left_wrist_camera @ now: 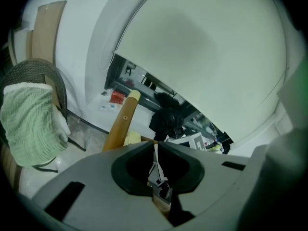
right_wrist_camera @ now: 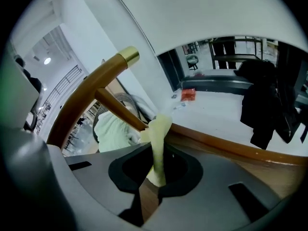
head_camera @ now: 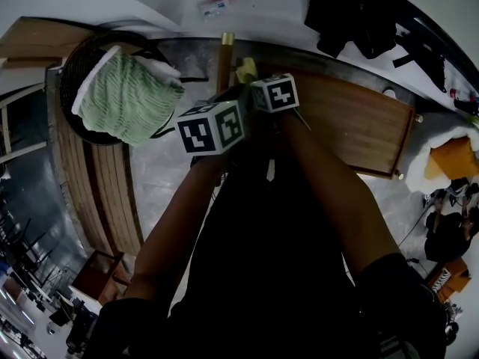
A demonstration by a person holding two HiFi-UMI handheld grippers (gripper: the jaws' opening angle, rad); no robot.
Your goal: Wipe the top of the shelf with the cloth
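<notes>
Yellow cloth (right_wrist_camera: 160, 126) pinched tight in right gripper (right_wrist_camera: 154, 153), at 12 o'clock from both grippers in head view. Cloth sits at left end of shelf top (head_camera: 352, 118), by wooden post (head_camera: 225, 54). Left gripper (left_wrist_camera: 155, 146) just beside, jaws shut together, nothing held that shows. Brown top runs off toward 3 o'clock, bare. My guess: wiping only starting, most of top left to do. Basket (head_camera: 71, 73) with green towel (head_camera: 127, 99) at 9 o'clock.

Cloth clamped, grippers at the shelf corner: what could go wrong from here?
The pale yellow cloth is pinched as a narrow strip in the shut jaws of the right gripper, so it may slip out or barely touch the brown wooden shelf top. The brass-capped wooden post beside it could snag it.
</notes>
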